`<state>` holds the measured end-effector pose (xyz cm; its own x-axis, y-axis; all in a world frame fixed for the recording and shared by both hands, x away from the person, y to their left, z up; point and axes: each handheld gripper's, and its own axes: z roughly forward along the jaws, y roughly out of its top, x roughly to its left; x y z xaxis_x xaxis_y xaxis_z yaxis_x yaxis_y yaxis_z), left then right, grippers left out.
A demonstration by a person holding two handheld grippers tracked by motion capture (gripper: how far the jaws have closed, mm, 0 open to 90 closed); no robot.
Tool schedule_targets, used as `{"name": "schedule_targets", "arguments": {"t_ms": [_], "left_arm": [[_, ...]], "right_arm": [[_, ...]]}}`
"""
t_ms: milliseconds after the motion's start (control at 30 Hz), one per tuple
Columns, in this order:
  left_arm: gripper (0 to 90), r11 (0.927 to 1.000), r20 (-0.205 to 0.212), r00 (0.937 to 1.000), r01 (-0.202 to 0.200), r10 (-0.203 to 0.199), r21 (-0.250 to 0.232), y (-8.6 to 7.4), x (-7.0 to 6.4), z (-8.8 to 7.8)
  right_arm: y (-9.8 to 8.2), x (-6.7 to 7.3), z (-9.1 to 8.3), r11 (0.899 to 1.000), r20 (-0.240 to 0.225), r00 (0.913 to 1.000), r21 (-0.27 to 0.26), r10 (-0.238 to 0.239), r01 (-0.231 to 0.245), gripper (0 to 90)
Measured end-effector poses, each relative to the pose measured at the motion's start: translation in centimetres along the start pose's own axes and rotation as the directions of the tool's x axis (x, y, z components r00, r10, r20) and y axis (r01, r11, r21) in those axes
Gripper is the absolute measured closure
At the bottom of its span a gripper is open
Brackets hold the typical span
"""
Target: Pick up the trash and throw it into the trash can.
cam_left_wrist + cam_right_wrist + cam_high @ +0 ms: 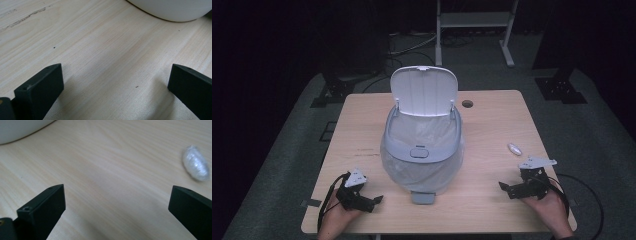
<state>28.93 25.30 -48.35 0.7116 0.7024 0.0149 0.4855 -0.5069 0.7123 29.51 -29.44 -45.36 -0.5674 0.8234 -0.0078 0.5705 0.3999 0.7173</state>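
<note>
At the near left corner of the pale wooden surface [492, 120], the left gripper [374, 201] rests low in a hand [337, 220], a grey three-cornered plate on top and a black cable looping off behind it. Its jaws point toward the middle of the surface and, in the left gripper view [115, 82], stand wide apart with bare wood grain between them and nothing held; the rounded white base of the bin curves across the top edge there.

Centred on the surface stands a white pedal bin [422, 150] with a clear liner bag [424, 172] fitted inside and draped over its sides. Its lid [424, 91] is hinged up at the far side and stands nearly upright, and a grey foot pedal [422, 197] sticks out at the near side.

Right of the bin, well apart from it, a small silvery-white wrapped object [514, 149] lies alone on the wood, just beyond the right gripper [504, 189]. That gripper sits at the near right corner, held by the other hand [552, 210], jaws pointing toward the bin. In the right gripper view [116, 202] its jaws are spread wide and hold nothing; the wrapped object [195, 166] lies ahead, toward the right jaw's side, blurred.
</note>
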Motion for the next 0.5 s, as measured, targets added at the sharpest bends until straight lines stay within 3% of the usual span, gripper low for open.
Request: {"name": "schedule_targets", "arguments": {"t_ms": [500], "left_arm": [[0.0,1.0000,-0.001,1.0000,0.001,-0.001,-0.001,0.0,0.0,0.0]], "right_arm": [[2.3,-2.5,0.2,0.999,0.028,0.9990,-0.027,0.034,-0.034,0.0]]}}
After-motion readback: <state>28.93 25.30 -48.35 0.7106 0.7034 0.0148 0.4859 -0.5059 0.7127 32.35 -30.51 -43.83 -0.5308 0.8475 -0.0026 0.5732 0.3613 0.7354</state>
